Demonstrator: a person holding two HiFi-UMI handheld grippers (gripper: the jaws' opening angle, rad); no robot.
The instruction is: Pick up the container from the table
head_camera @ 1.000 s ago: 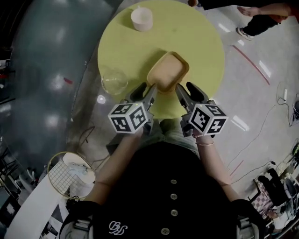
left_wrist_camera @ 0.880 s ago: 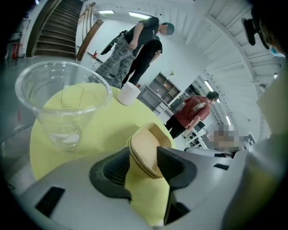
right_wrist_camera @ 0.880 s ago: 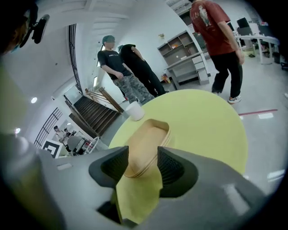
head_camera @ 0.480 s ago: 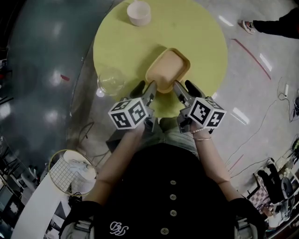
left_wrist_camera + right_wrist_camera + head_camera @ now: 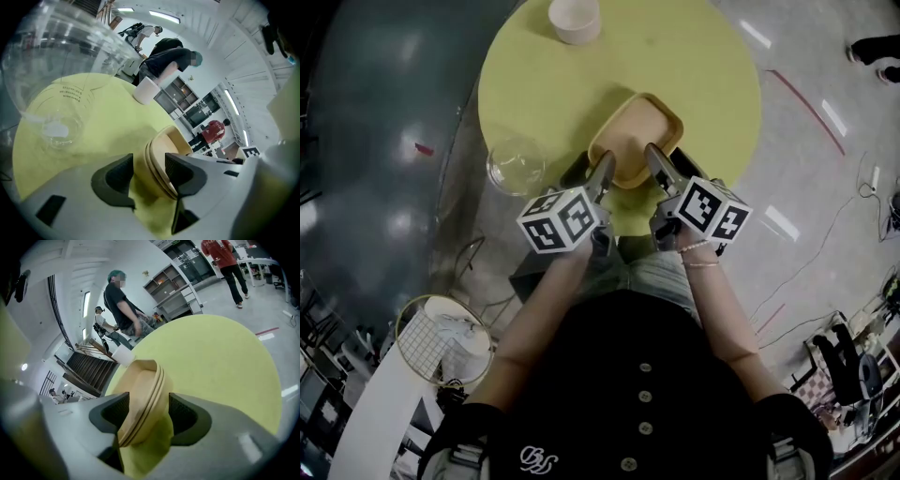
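the container (image 5: 636, 131) lies on the yellow counter (image 5: 703, 56), by the counter's near edge, and your left gripper (image 5: 149, 171) and right gripper (image 5: 149, 411) each straddle its near rim with fingers (image 5: 117, 178) apart, nothing clamped yet. you're biting only the thin lip at one end, so once you lift, the end toward the counter's middle could sag or the rim could slip out of the pads. if one side closes first, the container may twist or skid toward the counter's near edge and off. the clear glass jug (image 5: 516, 164) at the counter's left edge sits close to your left gripper and an outward swing could knock it. from the head view the marker cubes cover the fingertips and the near rim. the doubled rim lines may mean two nested containers; you can't tell
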